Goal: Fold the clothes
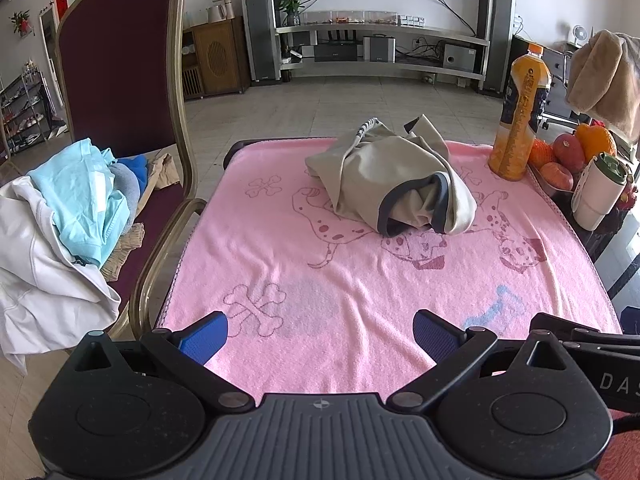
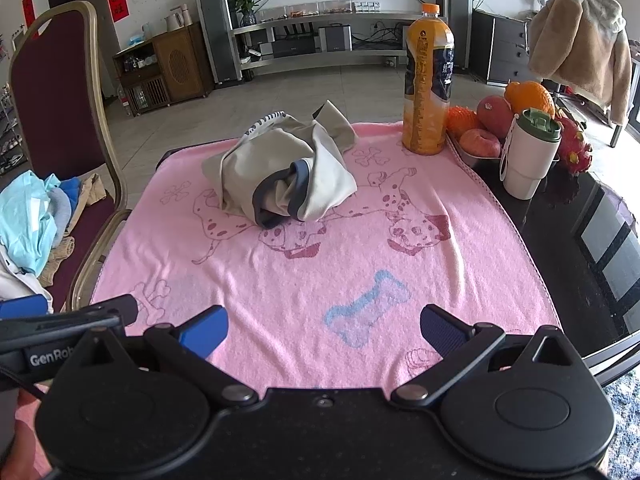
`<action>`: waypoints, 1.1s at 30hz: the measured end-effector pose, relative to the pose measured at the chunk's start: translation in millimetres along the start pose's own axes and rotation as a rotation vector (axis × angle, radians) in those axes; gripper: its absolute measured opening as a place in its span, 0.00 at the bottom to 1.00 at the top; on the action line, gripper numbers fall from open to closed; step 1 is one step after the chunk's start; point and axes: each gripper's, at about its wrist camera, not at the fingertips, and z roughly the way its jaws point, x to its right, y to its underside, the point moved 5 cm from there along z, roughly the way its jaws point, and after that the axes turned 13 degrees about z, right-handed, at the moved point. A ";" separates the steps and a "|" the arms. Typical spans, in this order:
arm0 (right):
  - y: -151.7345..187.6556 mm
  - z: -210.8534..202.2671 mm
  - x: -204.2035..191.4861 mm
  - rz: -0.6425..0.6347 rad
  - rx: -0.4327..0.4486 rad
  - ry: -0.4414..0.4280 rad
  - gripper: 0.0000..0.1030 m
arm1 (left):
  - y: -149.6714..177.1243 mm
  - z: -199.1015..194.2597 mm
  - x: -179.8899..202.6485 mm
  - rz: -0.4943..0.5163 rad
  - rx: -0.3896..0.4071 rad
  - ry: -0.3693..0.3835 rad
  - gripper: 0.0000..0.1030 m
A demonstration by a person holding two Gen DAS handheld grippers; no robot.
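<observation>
One beige garment (crumpled), two tools empty

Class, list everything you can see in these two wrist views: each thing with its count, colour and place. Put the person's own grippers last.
beige garment: one, beige with dark grey trim, crumpled on the far half of the towel.
pink towel: one, pink with dog and bone prints, spread over the table.
juice bottle: one, orange, at the towel's far right corner.
fruit: several pieces, orange and red, right of the bottle.
tumbler: one, white with green lid, near the fruit.
chair: one, maroon with gold frame, left of the table.
clothes pile: several, white, light blue, blue, tan, on the chair seat.
left gripper: one, black with blue pads, open, over the near edge.
right gripper: same, open.
</observation>
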 end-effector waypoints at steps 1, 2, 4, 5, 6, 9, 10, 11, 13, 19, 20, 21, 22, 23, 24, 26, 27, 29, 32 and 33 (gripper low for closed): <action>0.1 0.0 0.0 0.000 0.000 0.000 1.00 | 0.0 0.1 -0.2 0.001 -0.001 -0.001 0.97; 0.2 0.0 0.1 -0.001 0.000 0.000 1.00 | 0.1 0.1 -0.2 0.001 -0.001 -0.001 0.97; 0.1 0.2 0.2 0.000 -0.001 0.001 1.00 | 0.1 0.1 -0.3 0.001 -0.001 -0.001 0.97; 0.0 0.1 0.3 0.000 -0.001 0.001 1.00 | 0.1 0.1 -0.3 0.001 -0.001 -0.001 0.97; -0.1 0.0 0.5 0.001 -0.002 0.002 1.00 | 0.1 0.1 -0.4 0.002 -0.002 -0.001 0.97; 0.2 -0.1 0.2 0.000 -0.002 0.002 1.00 | 0.1 0.2 -0.5 0.002 -0.002 -0.002 0.97; 0.4 -0.1 0.0 0.000 -0.002 0.002 1.00 | 0.1 0.2 -0.5 0.002 -0.002 -0.002 0.97; 0.4 -0.1 0.0 0.000 -0.002 0.002 1.00 | 0.1 0.2 -0.6 0.002 -0.003 -0.002 0.97; 0.3 -0.1 0.1 0.000 -0.002 0.002 1.00 | 0.1 0.3 -0.7 0.003 -0.003 -0.002 0.97; 0.2 0.0 0.8 0.001 -0.004 0.002 1.00 | 0.6 0.8 -0.7 0.004 -0.005 -0.003 0.97; 0.7 0.1 0.8 0.000 -0.004 0.002 1.00 | 0.7 1.0 -0.7 0.004 -0.006 -0.003 0.97; 0.9 0.3 0.8 0.000 -0.004 0.003 1.00 | 0.8 1.2 -0.7 0.004 -0.007 -0.003 0.97; 1.2 0.7 0.6 -0.001 -0.005 0.003 1.00 | 1.0 1.3 -0.7 0.004 -0.007 -0.004 0.97; 1.4 1.0 0.6 -0.001 -0.005 0.003 1.00 | 1.1 1.5 -0.7 0.004 -0.008 -0.004 0.97; 1.6 1.3 0.9 -0.001 -0.006 0.003 1.00 | 1.3 2.1 -1.1 0.004 -0.009 -0.003 0.97; 1.6 2.8 1.0 -0.002 -0.009 0.003 1.00 | 1.2 4.0 -1.9 0.005 -0.011 0.004 0.97; 1.2 3.8 0.9 -0.005 -0.013 0.002 1.00 | 0.6 6.4 -4.3 0.000 -0.015 0.012 0.98; -1.7 6.3 -0.8 -0.018 -0.023 -0.002 1.00 | -0.5 11.2 -9.1 -0.010 -0.022 0.027 0.98; -15.5 3.7 -1.4 -0.027 0.017 0.010 1.00 | -3.2 21.2 -26.7 -0.055 -0.031 0.008 0.98; -22.5 2.1 -0.6 -0.023 0.041 0.018 1.00 | -4.8 25.5 -34.3 -0.074 -0.033 0.008 0.98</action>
